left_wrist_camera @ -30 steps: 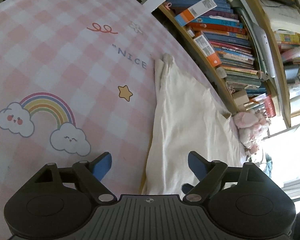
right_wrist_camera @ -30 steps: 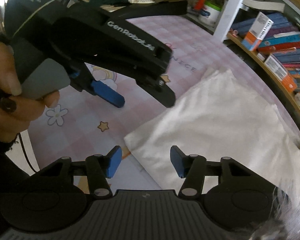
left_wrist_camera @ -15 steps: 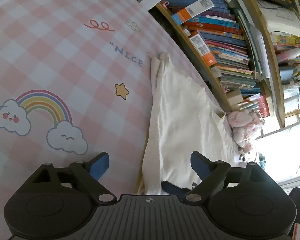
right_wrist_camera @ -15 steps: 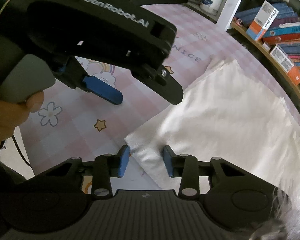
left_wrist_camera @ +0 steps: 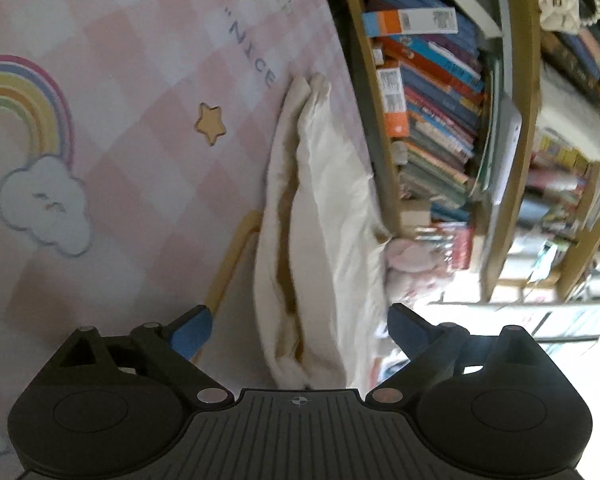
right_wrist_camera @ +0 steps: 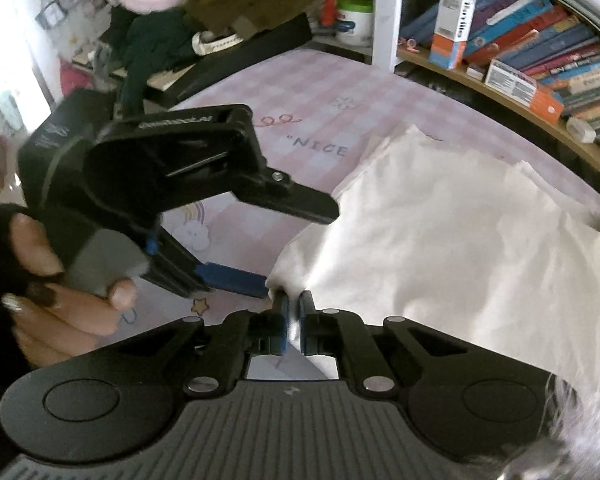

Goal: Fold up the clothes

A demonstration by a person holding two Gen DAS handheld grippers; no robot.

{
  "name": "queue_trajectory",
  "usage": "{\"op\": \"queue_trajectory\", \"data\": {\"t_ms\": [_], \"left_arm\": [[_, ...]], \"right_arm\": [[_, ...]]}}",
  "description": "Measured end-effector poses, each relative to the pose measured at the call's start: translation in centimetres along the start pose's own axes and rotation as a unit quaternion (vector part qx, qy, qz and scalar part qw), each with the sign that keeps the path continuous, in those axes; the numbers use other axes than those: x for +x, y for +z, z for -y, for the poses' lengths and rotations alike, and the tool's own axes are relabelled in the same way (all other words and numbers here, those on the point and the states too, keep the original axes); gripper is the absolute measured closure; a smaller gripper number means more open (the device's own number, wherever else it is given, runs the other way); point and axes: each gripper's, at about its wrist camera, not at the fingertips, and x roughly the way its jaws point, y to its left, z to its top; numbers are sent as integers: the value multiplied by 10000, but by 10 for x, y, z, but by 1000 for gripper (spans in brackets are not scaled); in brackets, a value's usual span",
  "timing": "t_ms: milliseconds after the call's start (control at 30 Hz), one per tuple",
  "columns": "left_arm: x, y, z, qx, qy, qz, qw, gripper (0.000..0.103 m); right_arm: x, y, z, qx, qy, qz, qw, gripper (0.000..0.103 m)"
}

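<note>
Now the right gripper (right_wrist_camera: 293,307) pinches the white garment's (right_wrist_camera: 440,240) near corner; the left gripper (left_wrist_camera: 298,330), jaws opening, straddles its edge untouched.

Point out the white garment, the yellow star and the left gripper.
white garment (right_wrist_camera: 440,232), right wrist view, middle of the cloth.
yellow star (left_wrist_camera: 210,123), left wrist view, its centre.
left gripper (left_wrist_camera: 300,330), left wrist view, midway between fingertips.

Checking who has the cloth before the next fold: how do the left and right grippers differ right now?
The right gripper is shut on a corner of the white garment; the left gripper is opening, its fingers wide apart. The garment's edge lies between the left fingers untouched, while the right pinches it. Both have blue finger pads and sit over the pink checked cloth.
</note>
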Motion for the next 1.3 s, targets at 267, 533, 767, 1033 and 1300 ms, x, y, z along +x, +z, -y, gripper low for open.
{"op": "queue_trajectory", "data": {"t_ms": [267,533,767,1033,1300], "left_arm": [[19,2,4,-1,-25,-212,9998,22],[25,2,0,3,-42,-348,9994,36],[24,2,-2,65,49,-383,9992,45],[21,1,-5,93,173,-411,9990,57],[18,-4,-11,70,434,-313,9985,94]], "right_arm": [[-1,-2,2,77,-15,-14,10000,98],[-6,-2,9,109,-171,53,9998,55],[-22,-4,53,415,-325,-23,9986,36],[-14,36,135,1421,-1034,198,9842,18],[58,93,129,1423,-1175,-578,9811,16]]}}
